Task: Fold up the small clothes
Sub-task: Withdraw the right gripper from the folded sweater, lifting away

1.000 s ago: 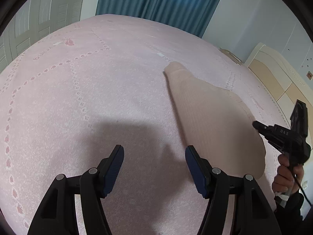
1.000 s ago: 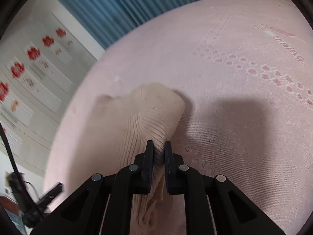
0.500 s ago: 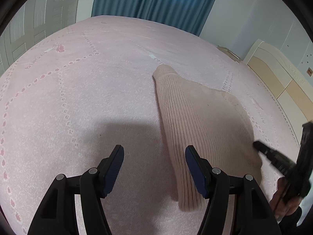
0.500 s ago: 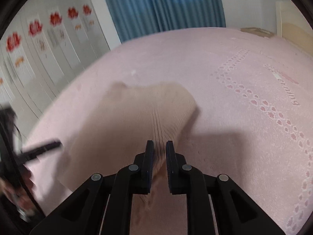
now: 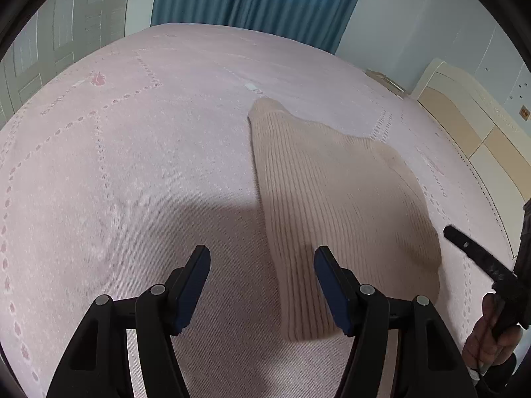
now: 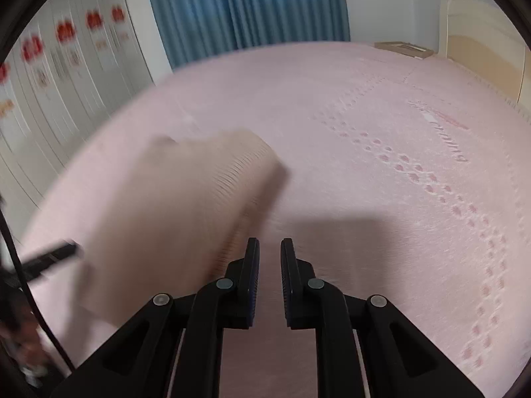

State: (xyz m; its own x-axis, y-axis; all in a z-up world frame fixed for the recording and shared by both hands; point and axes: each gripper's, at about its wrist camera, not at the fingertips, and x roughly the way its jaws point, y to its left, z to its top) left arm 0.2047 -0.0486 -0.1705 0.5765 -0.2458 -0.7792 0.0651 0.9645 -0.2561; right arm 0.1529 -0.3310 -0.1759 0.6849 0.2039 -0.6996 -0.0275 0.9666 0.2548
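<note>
Left wrist view: the left tool (image 5: pixel 262 258) hangs nearest the lens with its blue-padded fingers spread wide and nothing between them, only pink bedspread (image 5: pixel 132 172) below. Its right finger overlaps the near edge of the ribbed beige knit garment (image 5: pixel 332 199), though contact cannot be told. The garment lies flat on the bed, folded into a tapering shape, narrow end pointing away toward the blue curtain (image 5: pixel 259 0). At the right edge a hand (image 5: pixel 491 338) grips the right tool (image 5: pixel 464 242), its tip just beside the garment's right side. A cream headboard (image 5: pixel 471 122) stands further right. Right wrist view, blurred: the right tool's jaws have just been opening and stand narrowly parted, empty, with bare bedspread in the gap; the garment lies just left of them, apart from the pads. Past it, the left tool's tip shows at the left edge, then white wardrobe doors (image 6: pixel 66 76) with red decals.
</note>
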